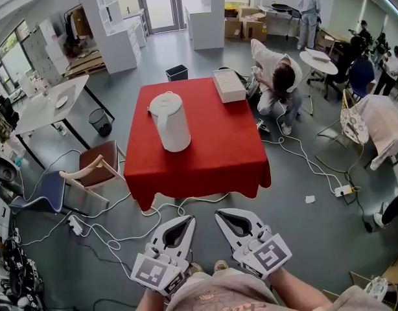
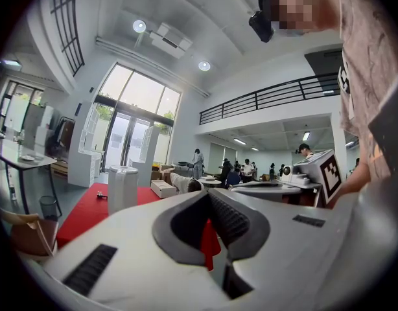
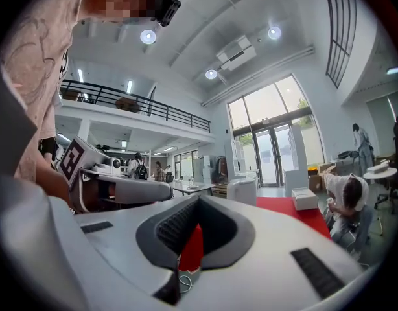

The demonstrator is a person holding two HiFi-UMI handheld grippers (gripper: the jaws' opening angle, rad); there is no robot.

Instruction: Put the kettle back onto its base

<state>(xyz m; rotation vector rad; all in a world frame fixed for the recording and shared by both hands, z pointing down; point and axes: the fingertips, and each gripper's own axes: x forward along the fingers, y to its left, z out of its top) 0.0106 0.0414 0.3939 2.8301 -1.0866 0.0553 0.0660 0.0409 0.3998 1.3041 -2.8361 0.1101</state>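
Observation:
A white kettle (image 1: 170, 122) stands upright on the red-clothed table (image 1: 205, 154), left of its middle; it also shows as the kettle (image 2: 122, 188) in the left gripper view and the kettle (image 3: 242, 191) in the right gripper view. I cannot make out its base. A white box (image 1: 229, 85) lies at the table's far right part. My left gripper (image 1: 189, 219) and right gripper (image 1: 220, 214) hang side by side over the floor, short of the table's near edge. Both are shut, with nothing between the jaws, and both point level at the table.
A person (image 1: 277, 76) crouches beside the table's far right corner. White cables (image 1: 121, 232) trail over the floor between me and the table. A chair (image 1: 89, 173) stands at the left, a black bin (image 1: 177, 72) behind the table, and a white table (image 1: 50, 105) farther left.

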